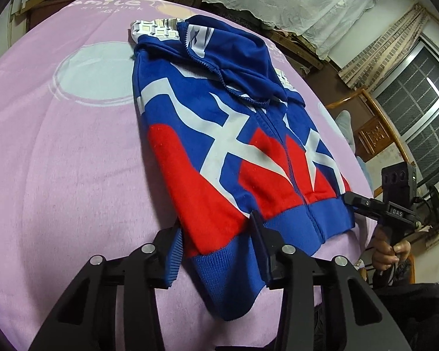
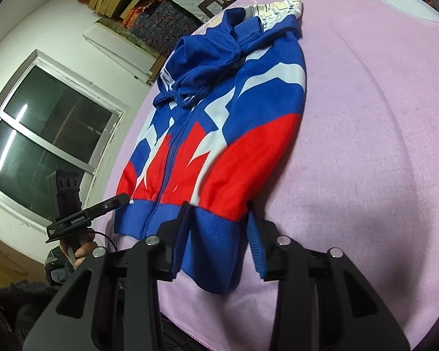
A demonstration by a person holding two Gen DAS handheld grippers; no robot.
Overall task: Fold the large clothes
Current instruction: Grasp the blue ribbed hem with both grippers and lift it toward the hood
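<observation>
**Both grippers at the hem corners of the hooded jacket**

Nearest, left wrist view: left gripper (image 1: 216, 251) straddles the blue ribbed waistband (image 1: 292, 228) at its own corner of the hem. One finger has ribbing bunched against its inner face, the other sits on the band. Jaws partly closed with cloth between; whether the pads press firmly I cannot tell.

Right wrist view: right gripper (image 2: 219, 242) likewise, at the opposite hem corner; ribbed edge curls up against one finger (image 2: 257, 251). Firm pinch or loose contact: cannot tell.

Judgement: a grip at each bottom corner suits lifting the hem evenly and carrying it toward the hood for a crosswise fold.

Jacket (image 1: 219, 146) lies flat, front up, zip closed, on the pink blanket (image 1: 58, 161). Sleeves look already tucked, sides straight. Red lower body, blue upper, white bands crossing. Farthest, the blue hood (image 1: 240, 67) lies crumpled over the collar, patterned lining showing.
</observation>
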